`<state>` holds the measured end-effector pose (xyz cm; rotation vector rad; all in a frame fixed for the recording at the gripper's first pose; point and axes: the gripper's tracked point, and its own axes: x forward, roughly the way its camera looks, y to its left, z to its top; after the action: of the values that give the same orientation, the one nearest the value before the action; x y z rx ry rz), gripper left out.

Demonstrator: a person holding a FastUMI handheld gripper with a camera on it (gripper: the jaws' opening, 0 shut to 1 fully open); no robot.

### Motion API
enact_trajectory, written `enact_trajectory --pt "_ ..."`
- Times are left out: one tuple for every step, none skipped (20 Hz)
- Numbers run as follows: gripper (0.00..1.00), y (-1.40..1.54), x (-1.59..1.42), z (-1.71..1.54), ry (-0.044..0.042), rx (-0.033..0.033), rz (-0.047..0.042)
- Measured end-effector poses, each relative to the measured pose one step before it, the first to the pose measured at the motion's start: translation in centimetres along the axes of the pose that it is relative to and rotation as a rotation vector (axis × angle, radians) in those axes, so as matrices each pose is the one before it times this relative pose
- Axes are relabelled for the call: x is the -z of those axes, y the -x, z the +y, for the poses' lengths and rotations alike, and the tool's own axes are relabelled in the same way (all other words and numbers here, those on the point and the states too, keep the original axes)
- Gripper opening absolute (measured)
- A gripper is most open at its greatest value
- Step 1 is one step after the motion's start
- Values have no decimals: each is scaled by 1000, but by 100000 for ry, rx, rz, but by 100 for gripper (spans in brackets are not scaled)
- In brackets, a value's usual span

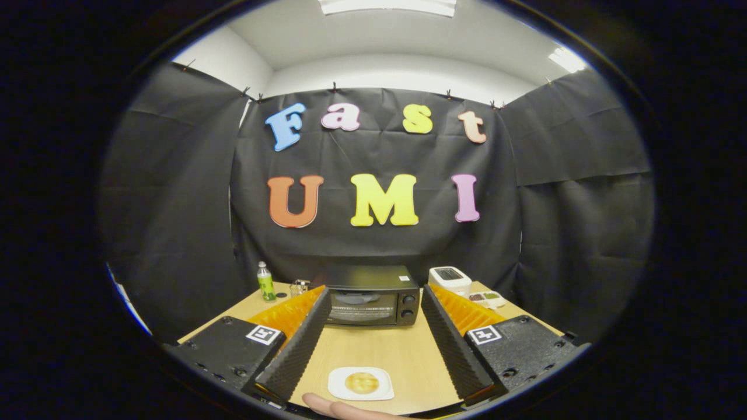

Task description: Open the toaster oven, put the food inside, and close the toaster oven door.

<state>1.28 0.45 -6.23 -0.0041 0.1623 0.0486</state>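
Gripper [373, 344] at lower centre of the frame hangs with fingers spread wide, empty. Between them, low in frame, a white plate [338, 388] holds a round bun [362, 382]. Beyond the fingertips, mid-frame, stands the toaster oven [372, 295], door closed. Opening looks like the step in hand; next, reach forward to the door's top edge.

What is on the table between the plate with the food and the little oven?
Nothing. In the gripper view, only bare wooden table lies between the plate and the closed toaster oven. The open tongs flank that stretch.
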Motion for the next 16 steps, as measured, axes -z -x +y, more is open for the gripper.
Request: enact_trajectory --pt "100 -250 562 -72 309 188 1024" --pt "100 -310 375 -58 503 137 543" --pt "100 -434 419 -102 524 520 493" --pt "100 -493 488 -204 379 890 916" --pt "100 -569 601 9 292 434 905" --pt "100 -581 285 139 70 97 749" --pt "100 -568 247 250 -11 -319 468" --pt "100 -650 180 246 -360 -148 596" --pt "100 -734 235 101 -452 648 334" --pt "100 -785 73 238 172 398 -59" --pt "100 -741 196 442 683 152 196" --pt "100 -866 312 394 670 -51 591" --pt "100 -883 434 448 471 -447 861" --pt "100 -933 308 484 293 -893 1074" --pt "100 -900 357 376 -321 -723 831" --pt "100 -993 347 294 -500 -822 557"
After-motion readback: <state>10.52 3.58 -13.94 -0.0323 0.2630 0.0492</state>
